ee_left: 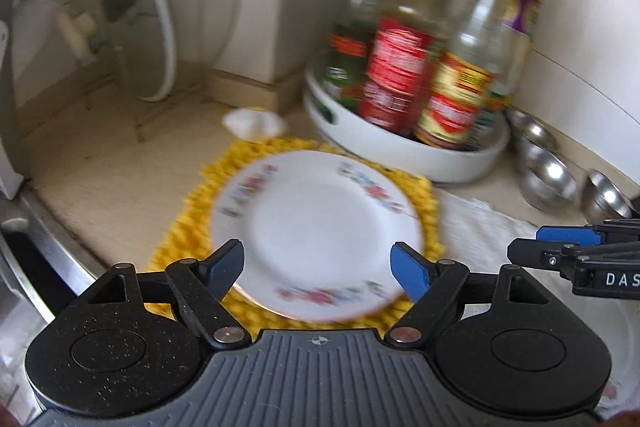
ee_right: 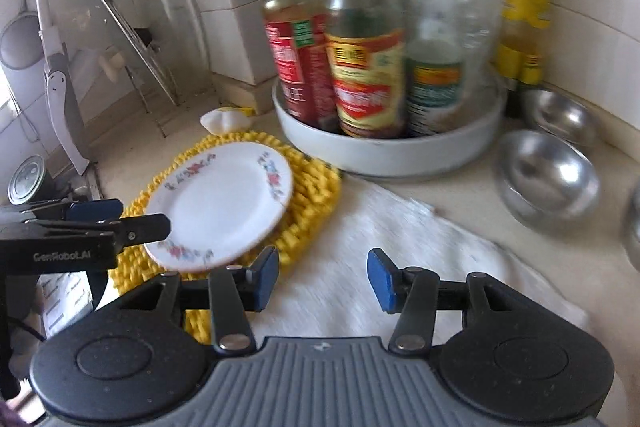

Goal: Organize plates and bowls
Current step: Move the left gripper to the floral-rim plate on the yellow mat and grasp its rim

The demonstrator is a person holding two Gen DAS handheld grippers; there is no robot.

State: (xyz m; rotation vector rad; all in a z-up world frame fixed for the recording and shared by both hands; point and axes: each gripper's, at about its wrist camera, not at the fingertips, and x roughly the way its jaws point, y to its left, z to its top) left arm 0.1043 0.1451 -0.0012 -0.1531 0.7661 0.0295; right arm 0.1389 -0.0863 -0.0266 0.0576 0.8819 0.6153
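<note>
Floral plate (ee_left: 316, 227) resting flat on yellow woven mat (ee_left: 188, 239), near white turntable tray (ee_left: 400, 147) of bottles; mat probably there to cushion and steady; left tongs (ee_left: 319, 267) spread wide over plate's near rim, holding nothing; right tongs (ee_right: 322, 279) open, empty, above white cloth (ee_right: 400, 227); steel bowls (ee_right: 548, 175) beside tray on tabletop (ee_left: 100, 167).
</note>
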